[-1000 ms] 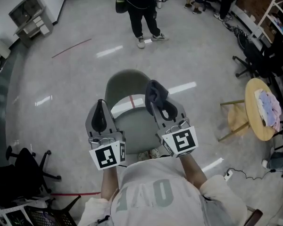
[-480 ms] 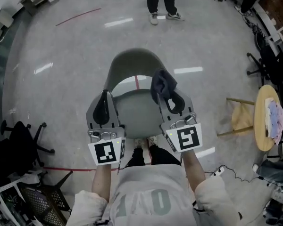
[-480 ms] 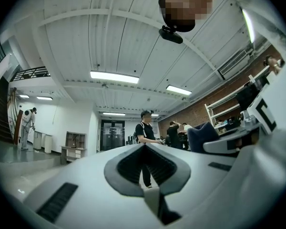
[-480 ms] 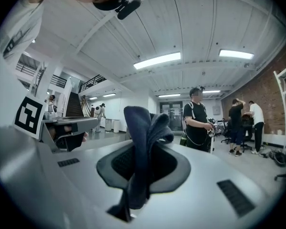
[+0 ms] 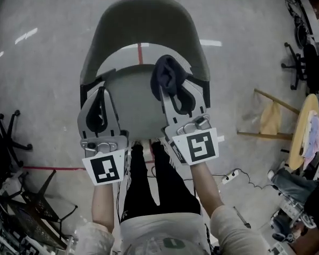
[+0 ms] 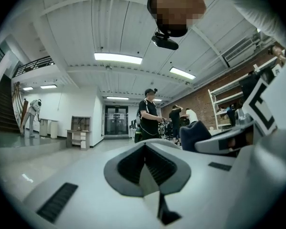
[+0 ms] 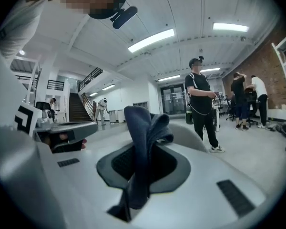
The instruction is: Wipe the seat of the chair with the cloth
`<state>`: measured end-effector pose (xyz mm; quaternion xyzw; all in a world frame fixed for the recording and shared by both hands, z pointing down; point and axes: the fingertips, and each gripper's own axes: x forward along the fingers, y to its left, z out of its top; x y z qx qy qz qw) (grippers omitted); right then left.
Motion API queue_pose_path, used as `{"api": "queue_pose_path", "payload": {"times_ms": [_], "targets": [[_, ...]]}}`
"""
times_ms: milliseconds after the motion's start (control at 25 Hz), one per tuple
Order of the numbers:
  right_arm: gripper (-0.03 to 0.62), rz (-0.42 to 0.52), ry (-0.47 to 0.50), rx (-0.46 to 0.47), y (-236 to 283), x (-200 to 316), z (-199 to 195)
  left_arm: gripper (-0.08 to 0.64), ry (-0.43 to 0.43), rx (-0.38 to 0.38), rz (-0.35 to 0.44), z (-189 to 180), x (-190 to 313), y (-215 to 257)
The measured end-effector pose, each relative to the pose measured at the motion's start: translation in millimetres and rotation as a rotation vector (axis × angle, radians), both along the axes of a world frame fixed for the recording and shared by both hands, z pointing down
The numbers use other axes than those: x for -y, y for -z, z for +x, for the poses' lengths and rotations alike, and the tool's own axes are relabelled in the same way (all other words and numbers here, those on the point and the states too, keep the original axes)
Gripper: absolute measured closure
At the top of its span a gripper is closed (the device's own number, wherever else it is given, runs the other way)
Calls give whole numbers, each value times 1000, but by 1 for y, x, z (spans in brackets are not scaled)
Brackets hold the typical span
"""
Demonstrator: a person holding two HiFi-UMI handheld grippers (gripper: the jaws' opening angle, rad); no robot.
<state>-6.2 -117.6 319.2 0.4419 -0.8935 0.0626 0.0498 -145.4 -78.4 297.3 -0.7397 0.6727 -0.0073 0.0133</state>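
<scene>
The left tool (image 5: pixel 99 102) has its two jaws together, and nothing is between them (image 6: pixel 145 163). It hangs over the left edge of the grey-green plastic chair (image 5: pixel 143 20). The smooth seat (image 5: pixel 133 100) of the chair lies below and between both tools, and its curved backrest stands just ahead of them. The right tool (image 5: pixel 175 92) is clamped on the dark blue cloth (image 5: pixel 167 76), which stands up out of the jaws in a folded bunch (image 7: pixel 143 137). The cloth is over the right part of the seat, near the backrest; I cannot tell if it touches the seat. Well apart to the right of this tool stands a round wooden tabletop (image 5: pixel 297 142) with a light fabric on it.
</scene>
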Motion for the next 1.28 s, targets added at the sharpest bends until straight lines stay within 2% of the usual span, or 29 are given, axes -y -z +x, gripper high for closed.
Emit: {"api": "queue_pose_path", "payload": {"times_ms": [200, 440, 640, 880, 1000, 1120, 1280], "targets": [[534, -77, -5, -39, -81, -9, 3, 545, -2, -29, -14, 5, -8, -62], [534, -126, 19, -96, -131, -20, -12, 545, 61, -78, -5, -9, -16, -110], [534, -184, 26, -136, -161, -37, -19, 545, 106, -106, -24, -25, -23, -125], [534, -232, 55, -130, -180, -30, -36, 545, 83, -77, -30, -31, -16, -128], [534, -335, 116, -77, -196, -21, -63, 545, 85, -85, -30, -33, -14, -129], [534, -477, 199, 24, -215, -7, -104, 545, 108, -88, -36, -41, -16, -131], [534, -648, 252, 101, -244, 5, -150, 545, 158, -114, -61, -53, -23, -138]]}}
